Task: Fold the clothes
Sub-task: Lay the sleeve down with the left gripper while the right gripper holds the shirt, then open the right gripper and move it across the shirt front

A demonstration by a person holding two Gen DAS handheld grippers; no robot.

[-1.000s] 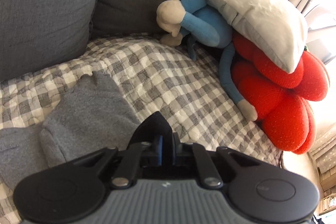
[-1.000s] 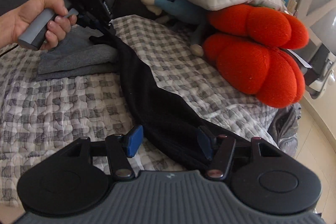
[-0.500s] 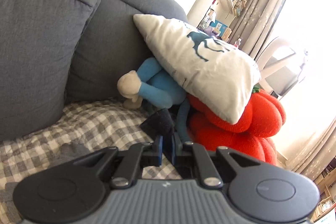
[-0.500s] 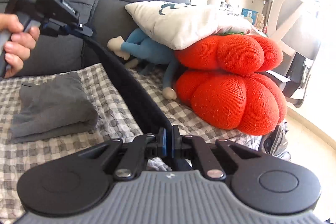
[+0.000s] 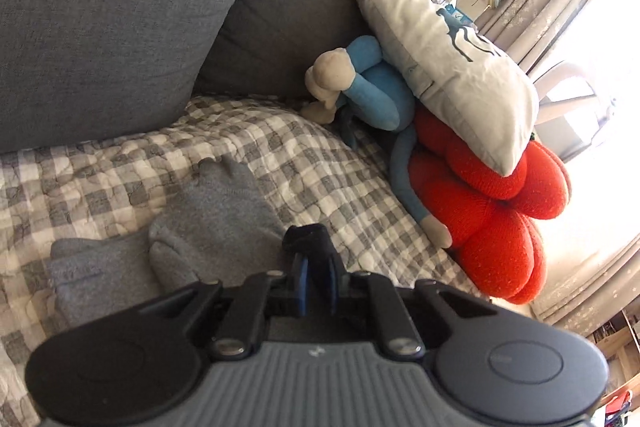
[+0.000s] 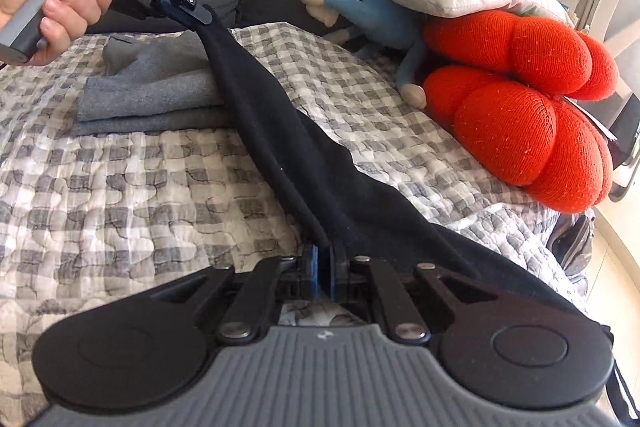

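Right gripper, bottom centre of its view, is clenched on the near end of a black garment. Left gripper, upper left, in a hand, pinches the far end. The garment stretches between them above the checked quilt, beside folded grey clothes.

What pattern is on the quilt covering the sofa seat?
The quilt has a grey-and-white check with quilted stitching, clearest in the right wrist view.
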